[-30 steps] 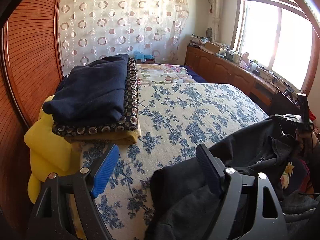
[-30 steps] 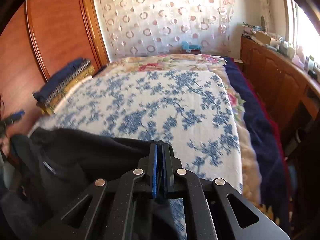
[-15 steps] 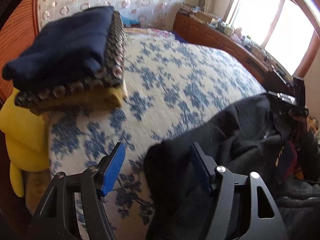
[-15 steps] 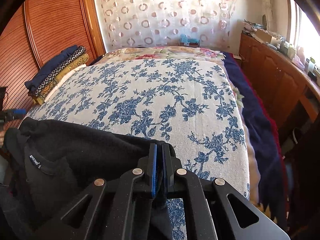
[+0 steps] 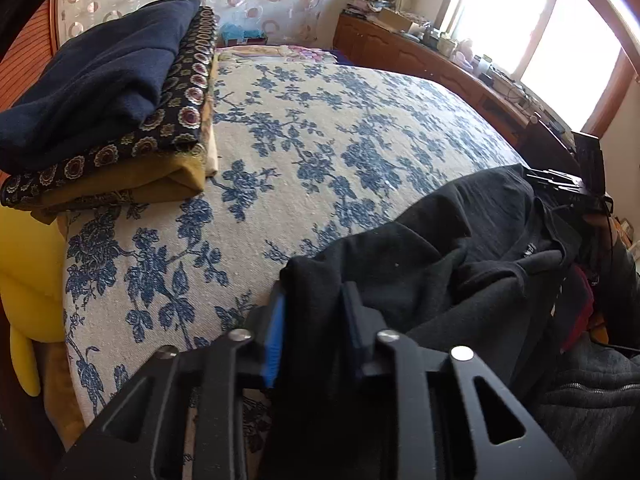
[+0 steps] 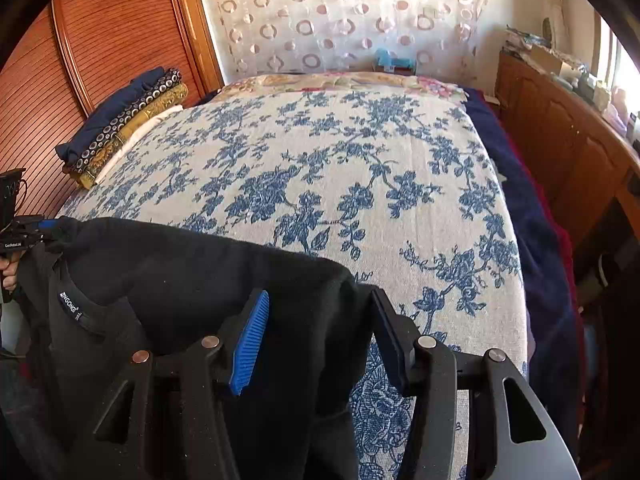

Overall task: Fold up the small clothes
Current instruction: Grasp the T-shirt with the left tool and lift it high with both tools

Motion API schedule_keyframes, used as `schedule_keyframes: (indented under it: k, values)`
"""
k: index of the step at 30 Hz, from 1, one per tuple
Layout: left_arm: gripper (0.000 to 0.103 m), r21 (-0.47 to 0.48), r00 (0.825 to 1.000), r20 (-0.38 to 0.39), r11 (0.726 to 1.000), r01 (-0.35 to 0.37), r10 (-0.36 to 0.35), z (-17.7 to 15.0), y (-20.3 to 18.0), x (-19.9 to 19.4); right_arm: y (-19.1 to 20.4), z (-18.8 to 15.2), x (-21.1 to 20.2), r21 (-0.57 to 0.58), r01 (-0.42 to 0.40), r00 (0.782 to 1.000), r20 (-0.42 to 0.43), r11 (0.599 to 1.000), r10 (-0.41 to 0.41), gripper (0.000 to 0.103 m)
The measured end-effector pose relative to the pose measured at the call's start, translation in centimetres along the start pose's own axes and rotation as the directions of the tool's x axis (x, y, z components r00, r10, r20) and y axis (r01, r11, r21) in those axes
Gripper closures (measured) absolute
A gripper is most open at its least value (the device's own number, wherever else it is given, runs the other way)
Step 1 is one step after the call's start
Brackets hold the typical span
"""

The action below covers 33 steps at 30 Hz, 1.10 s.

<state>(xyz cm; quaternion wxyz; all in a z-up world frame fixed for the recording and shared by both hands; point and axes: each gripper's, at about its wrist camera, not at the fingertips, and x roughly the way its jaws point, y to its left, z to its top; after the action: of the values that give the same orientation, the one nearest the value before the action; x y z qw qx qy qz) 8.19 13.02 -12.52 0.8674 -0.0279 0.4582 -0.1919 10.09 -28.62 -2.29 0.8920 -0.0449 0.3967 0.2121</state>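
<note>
A black garment point(image 5: 440, 264) lies bunched along the near edge of the bed point(image 5: 320, 128), filling the lower right of the left wrist view and the lower left of the right wrist view, its collar label showing at the left of the latter. The left gripper point(image 5: 314, 328), at the bottom centre of its frame, has its two fingers closed in on a fold of the black cloth, which fills the narrow gap between them. The right gripper point(image 6: 320, 340), low in its own frame, has its fingers spread apart, with the garment's corner draped between them and hanging loose. A stack of folded clothes point(image 5: 108, 100) sits at the upper left of both views, on the flowered bedspread beside the wooden wardrobe point(image 6: 116, 40).
</note>
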Motion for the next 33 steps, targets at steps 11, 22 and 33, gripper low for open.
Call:
schedule_keyframes:
  k: [11,22,33]
  values:
    - [0.091,0.109,0.971,0.233,0.994,0.02,-0.045,1.9,-6.5,-10.1,1.9,1.2,-9.1,-0.089,-0.061,0.987,0.142,0.994,0.073,0.095]
    - [0.091,0.159,0.828,0.56,0.985,-0.064,-0.036,4.5,-10.0,-22.4,4.9,3.7,-23.2,-0.17,0.014,0.902,0.428,0.985,0.061,0.095]
    - [0.091,0.13,0.705,0.709,0.988,-0.088,-0.03,6.5,-8.8,-28.0,5.9,4.4,-31.7,-0.192,0.069,0.806,0.59,0.979,0.059,0.095]
